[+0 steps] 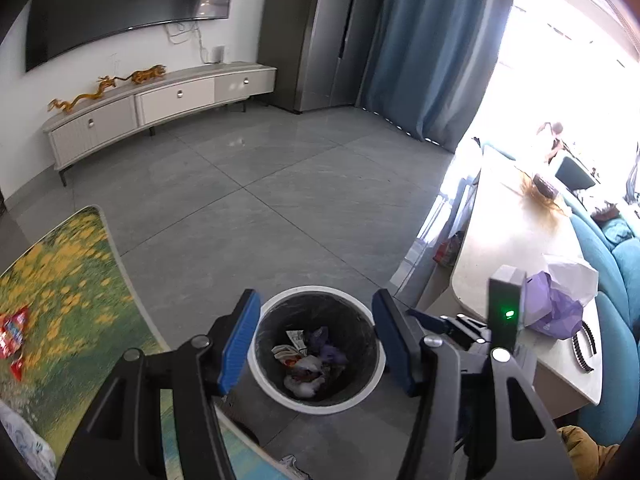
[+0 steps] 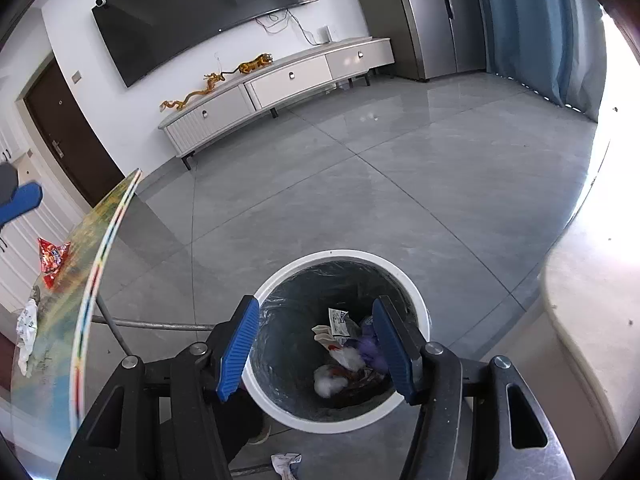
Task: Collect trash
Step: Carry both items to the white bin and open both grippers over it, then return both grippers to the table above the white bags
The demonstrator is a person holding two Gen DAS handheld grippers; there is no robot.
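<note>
Trash (image 1: 308, 360) mostly sits in the bin (image 1: 262, 376) at bottom centre, with both the left gripper (image 1: 316, 342) and right gripper (image 2: 316, 346) spread wide and empty above it (probably just dropped something). Red wrapper (image 2: 54, 258) waits at left on the table (image 2: 60, 320).

left gripper (image 1: 316, 342): black frame | blue fingers (image 1: 240, 340) | silver screws
</note>
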